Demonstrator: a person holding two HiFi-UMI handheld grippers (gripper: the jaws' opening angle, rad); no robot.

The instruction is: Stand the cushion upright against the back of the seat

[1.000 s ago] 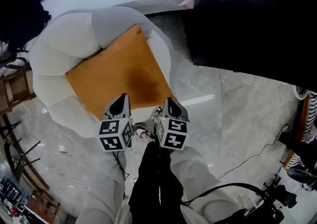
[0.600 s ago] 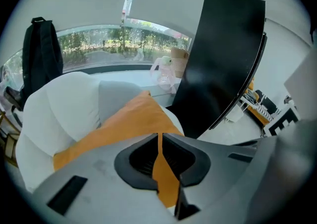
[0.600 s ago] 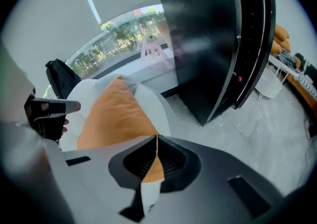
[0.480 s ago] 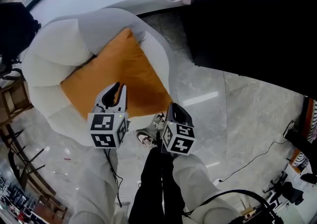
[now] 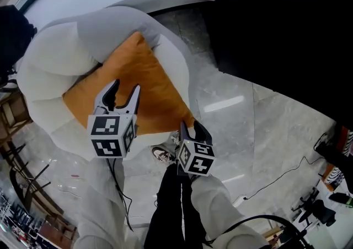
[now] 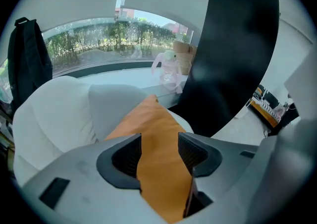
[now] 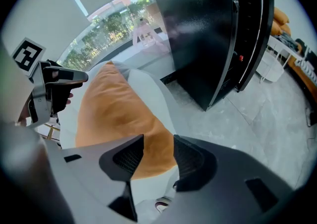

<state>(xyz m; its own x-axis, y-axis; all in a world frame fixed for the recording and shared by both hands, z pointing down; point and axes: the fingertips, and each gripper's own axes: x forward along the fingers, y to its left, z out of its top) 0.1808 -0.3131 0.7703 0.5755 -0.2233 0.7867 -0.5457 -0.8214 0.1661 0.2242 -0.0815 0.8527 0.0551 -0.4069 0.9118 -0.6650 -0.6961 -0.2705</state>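
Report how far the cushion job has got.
Done: nothing yet; the orange cushion lies on the armchair seat, not upright. In hand: the left gripper and right gripper hover over its near side, jaws just opened, pads pressing nothing. Left: grip it and stand it against the chair back.

No words, numbers or brand names could be read anywhere. The only sign-like marks were black-and-white square code patterns on the cube [image 5: 112, 134] of the left tool [image 5: 122, 92] and on the cube [image 5: 197, 158] of the right tool [image 5: 192, 130]. These patterns held no letters.
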